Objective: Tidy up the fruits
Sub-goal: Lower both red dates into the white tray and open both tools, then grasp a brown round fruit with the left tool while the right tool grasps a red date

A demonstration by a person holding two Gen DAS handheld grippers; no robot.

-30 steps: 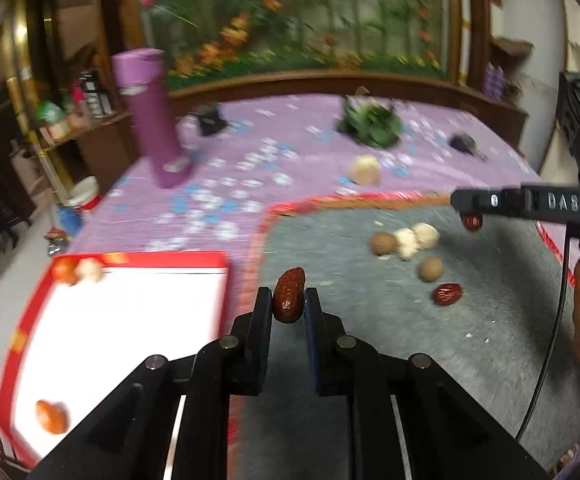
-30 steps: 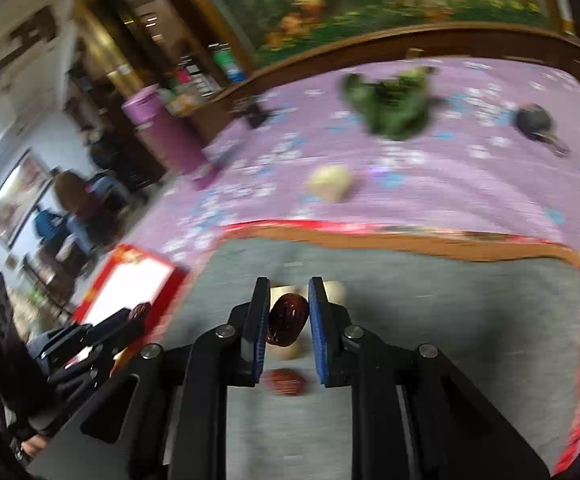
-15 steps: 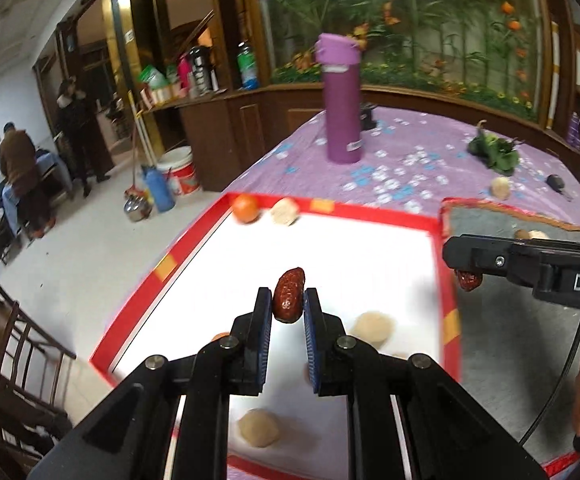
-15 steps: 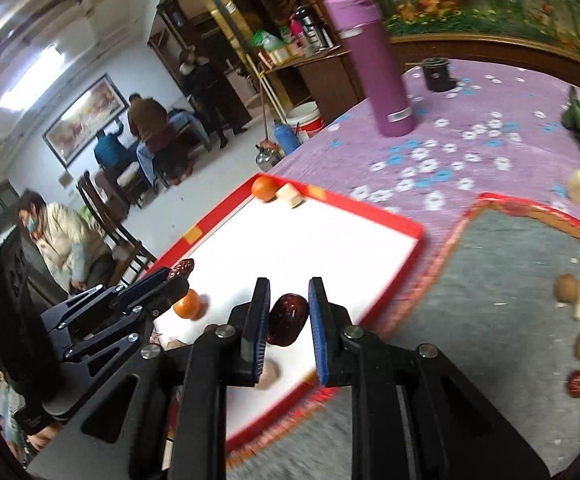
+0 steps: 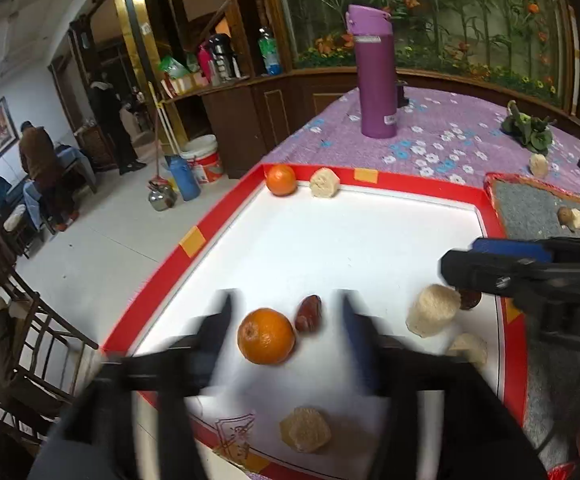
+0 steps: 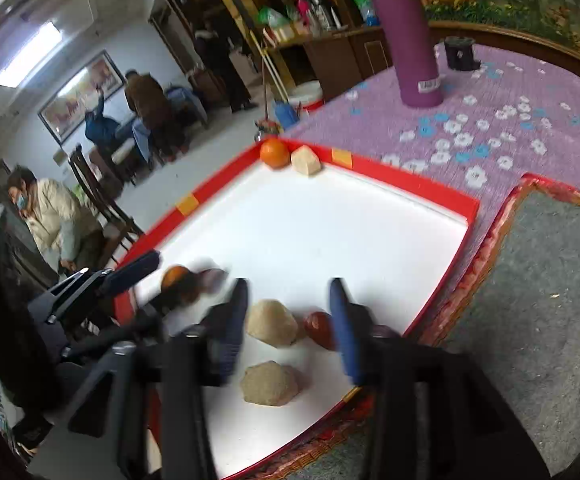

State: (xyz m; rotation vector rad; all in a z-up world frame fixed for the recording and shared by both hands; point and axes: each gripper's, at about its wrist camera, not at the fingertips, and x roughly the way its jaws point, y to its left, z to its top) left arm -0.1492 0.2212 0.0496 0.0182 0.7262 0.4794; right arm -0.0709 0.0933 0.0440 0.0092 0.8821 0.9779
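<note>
Dining hall (seated people [image 6: 146, 108], tables)

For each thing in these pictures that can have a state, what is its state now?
Left gripper: open, holding nothing.
Right gripper: open, holding nothing.
Left red date: lying loose in the tray, beside an orange.
Right red date: lying loose in the tray.
Purple flask: upright, lid closed.
Tray: partly filled.
</note>
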